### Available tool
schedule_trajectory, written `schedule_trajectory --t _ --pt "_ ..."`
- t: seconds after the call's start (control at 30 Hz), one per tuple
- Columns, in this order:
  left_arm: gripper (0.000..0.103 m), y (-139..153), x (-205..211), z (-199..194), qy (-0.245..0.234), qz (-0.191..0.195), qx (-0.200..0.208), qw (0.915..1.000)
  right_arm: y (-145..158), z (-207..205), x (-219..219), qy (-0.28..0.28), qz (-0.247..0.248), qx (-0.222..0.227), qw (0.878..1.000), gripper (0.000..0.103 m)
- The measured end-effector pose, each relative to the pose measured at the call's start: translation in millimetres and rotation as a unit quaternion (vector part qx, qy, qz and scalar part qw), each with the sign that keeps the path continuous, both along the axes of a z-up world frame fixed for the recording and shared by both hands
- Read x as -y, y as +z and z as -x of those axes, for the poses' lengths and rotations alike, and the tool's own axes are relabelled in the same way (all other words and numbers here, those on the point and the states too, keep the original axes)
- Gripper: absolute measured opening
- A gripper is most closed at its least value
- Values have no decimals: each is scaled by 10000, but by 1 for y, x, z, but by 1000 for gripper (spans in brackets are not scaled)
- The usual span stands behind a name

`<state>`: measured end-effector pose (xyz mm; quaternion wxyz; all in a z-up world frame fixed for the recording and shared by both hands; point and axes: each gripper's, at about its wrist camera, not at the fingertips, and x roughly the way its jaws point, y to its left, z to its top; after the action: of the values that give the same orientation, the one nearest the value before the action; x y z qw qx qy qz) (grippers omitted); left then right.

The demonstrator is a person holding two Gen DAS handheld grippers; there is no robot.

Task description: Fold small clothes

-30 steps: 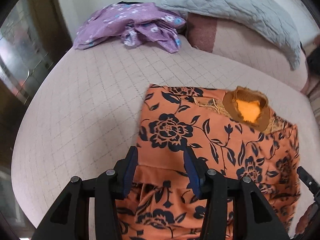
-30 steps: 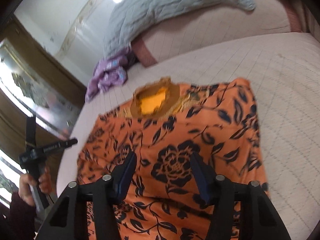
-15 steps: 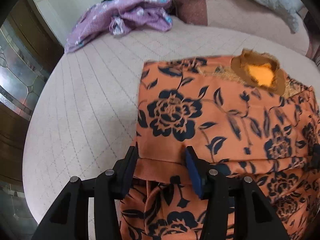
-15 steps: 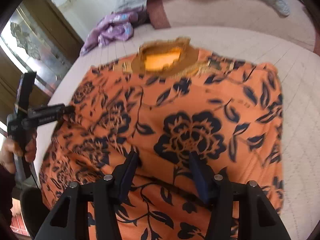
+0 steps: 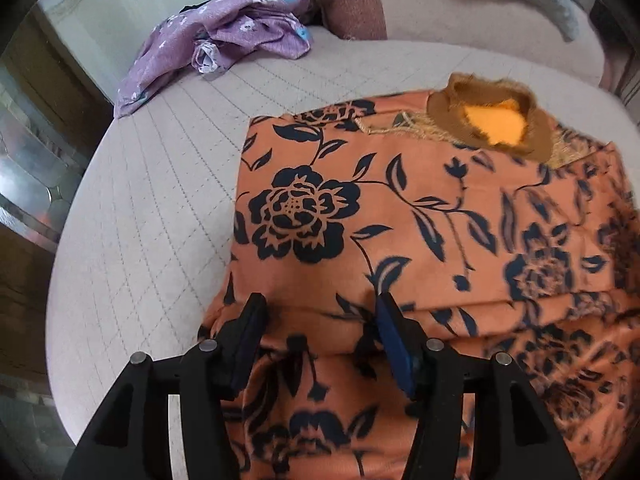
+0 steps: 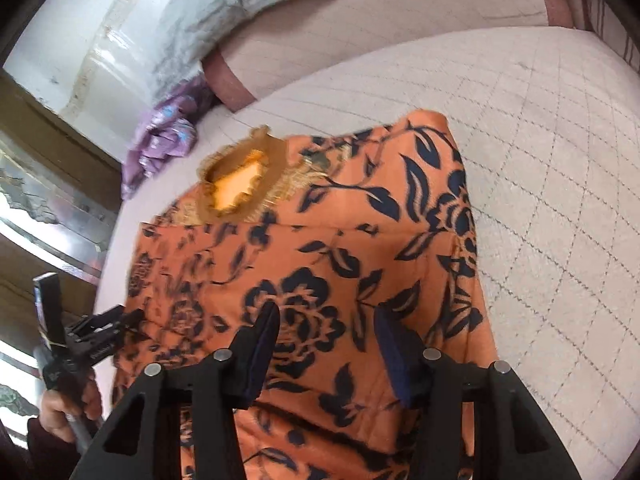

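An orange garment with dark blue flowers (image 5: 420,216) lies spread on the bed, its brown neckline (image 5: 492,120) at the far end; its side parts are folded inward. It also shows in the right wrist view (image 6: 320,264). My left gripper (image 5: 320,320) is open, its jaws hovering over the garment's near left part. My right gripper (image 6: 326,328) is open above the garment's lower middle. The left gripper, held by a hand, also shows at the garment's left edge in the right wrist view (image 6: 100,328).
A crumpled purple floral garment (image 5: 224,40) lies at the far left of the quilted bed (image 5: 140,208). A grey quilted blanket (image 6: 240,4) lies on a pink bolster at the head. A wooden, glass-panelled wardrobe (image 6: 48,200) stands left of the bed.
Both grippers have shifted over the garment and both views have tilted. The garment lies as before, and the jaws stay open.
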<state>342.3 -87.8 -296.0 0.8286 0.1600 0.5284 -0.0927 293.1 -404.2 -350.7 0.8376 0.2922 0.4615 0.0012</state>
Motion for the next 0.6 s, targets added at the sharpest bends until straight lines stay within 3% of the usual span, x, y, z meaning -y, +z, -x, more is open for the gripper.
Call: schedule_trajectory --t 0.1,0.2,0.3,0.43,0.6 --pt "57 17 -10 17 -7 264 173 9995 8 5 -1 150 -182 134 9996 53" --pt "57 20 -13 34 -166 254 259 9992 11 10 -9 246 -367 137 9989 53" --pt "57 11 -10 53 -332 230 235 9989 2 13 -16 281 -533 1 9982 53" --pt "58 -22 -8 60 -257 -219 -183 9993 -15 19 -22 321 -548 -399 9972 53" --pt "58 4 -6 84 -200 -117 391 9990 6 49 -21 180 -618 63 9979 54"
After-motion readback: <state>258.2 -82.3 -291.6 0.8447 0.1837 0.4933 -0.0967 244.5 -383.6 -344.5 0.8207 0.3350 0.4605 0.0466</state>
